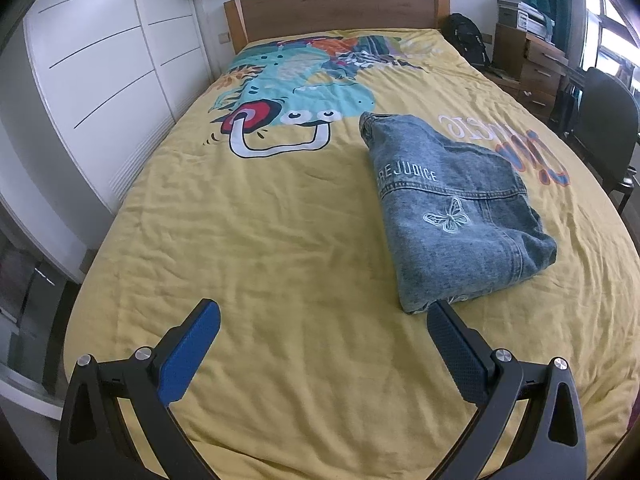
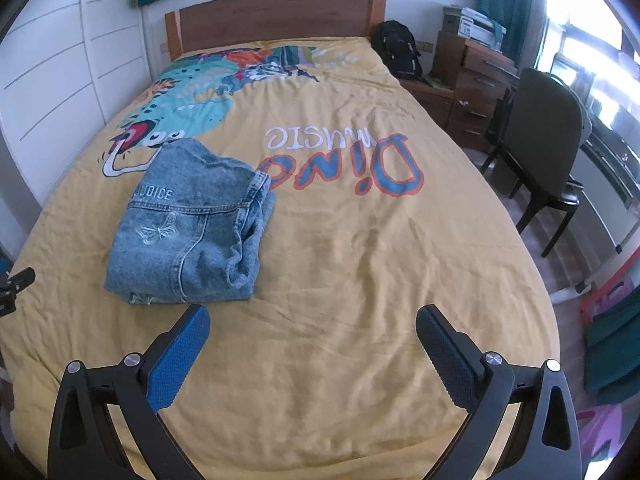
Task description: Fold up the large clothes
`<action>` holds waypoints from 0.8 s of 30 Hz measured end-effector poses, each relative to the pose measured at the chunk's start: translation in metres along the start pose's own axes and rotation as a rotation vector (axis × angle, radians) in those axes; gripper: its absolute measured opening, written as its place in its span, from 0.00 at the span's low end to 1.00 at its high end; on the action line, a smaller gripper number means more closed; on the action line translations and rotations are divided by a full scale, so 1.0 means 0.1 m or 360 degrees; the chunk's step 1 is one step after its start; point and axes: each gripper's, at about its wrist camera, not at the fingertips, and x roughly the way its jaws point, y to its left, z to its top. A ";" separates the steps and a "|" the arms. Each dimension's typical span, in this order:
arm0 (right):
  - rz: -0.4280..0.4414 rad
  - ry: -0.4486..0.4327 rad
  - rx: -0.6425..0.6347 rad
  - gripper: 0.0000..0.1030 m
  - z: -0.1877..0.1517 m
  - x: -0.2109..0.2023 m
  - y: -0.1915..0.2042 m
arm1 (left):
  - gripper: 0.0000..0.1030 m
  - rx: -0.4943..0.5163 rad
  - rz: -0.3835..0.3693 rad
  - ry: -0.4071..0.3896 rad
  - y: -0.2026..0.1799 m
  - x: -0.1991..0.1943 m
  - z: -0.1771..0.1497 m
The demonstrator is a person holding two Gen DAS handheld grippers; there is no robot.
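Left gripper point(image 1: 323, 320), right gripper point(image 2: 313, 324): fingers wide apart, empty; denim jacket point(image 1: 452, 216) folded.

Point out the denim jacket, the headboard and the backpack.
Denim jacket point(image 1: 452, 216): left wrist view, on its butterfly embroidery.
Headboard point(image 1: 336, 8): left wrist view, middle of the wooden panel.
Backpack point(image 2: 398, 50): right wrist view, middle of its black front.

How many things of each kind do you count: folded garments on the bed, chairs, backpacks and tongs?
Folded garments: 1, the denim jacket
Chairs: 1, dark chair
Backpacks: 1, black backpack
Tongs: 2, left tongs, right tongs, both open
Total: 5
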 end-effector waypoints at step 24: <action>0.0004 0.0024 -0.0010 1.00 -0.02 0.03 -0.01 | 0.99 0.0007 0.0010 0.0012 -0.04 0.01 0.01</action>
